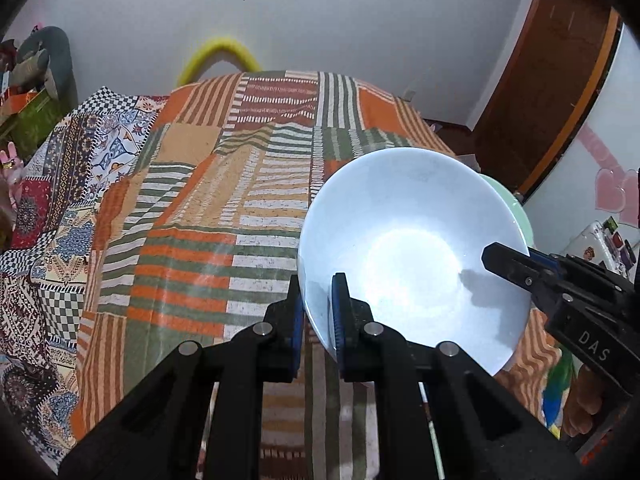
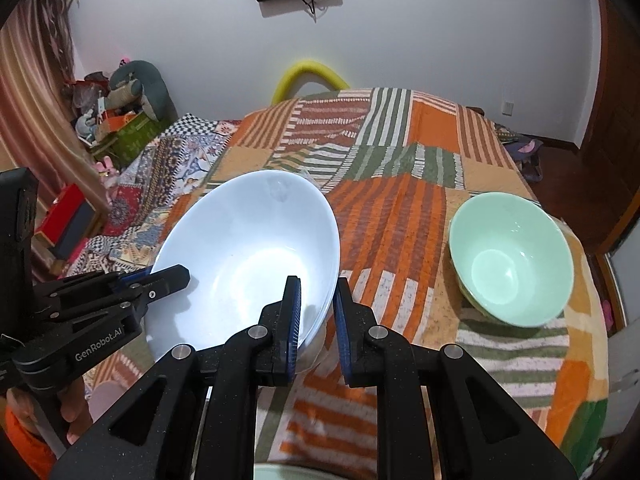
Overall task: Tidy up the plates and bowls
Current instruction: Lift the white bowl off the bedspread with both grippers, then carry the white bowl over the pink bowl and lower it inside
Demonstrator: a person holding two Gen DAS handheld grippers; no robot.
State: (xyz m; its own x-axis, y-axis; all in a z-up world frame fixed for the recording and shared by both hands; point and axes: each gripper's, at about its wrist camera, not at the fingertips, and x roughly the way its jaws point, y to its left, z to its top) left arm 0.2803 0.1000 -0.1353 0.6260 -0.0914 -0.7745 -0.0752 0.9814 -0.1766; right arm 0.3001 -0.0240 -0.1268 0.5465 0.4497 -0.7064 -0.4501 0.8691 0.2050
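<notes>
A large white bowl (image 1: 416, 256) is held tilted above the striped patchwork cloth. My left gripper (image 1: 318, 324) is shut on its near-left rim. My right gripper (image 2: 318, 320) is shut on the bowl's right rim (image 2: 324, 312); it also shows in the left wrist view (image 1: 516, 270), reaching in over the bowl's right edge. The same white bowl fills the left middle of the right wrist view (image 2: 248, 256). A mint green bowl (image 2: 510, 264) stands on the cloth to the right, apart from the white one; only its edge peeks out behind the white bowl in the left wrist view (image 1: 508, 204).
The table (image 2: 400, 208) is covered with an orange, green and white striped cloth, with a patterned quilt (image 1: 52, 216) at the left. A yellow curved chair back (image 2: 308, 76) stands at the far edge. Another pale green rim (image 2: 280, 472) shows at the bottom edge.
</notes>
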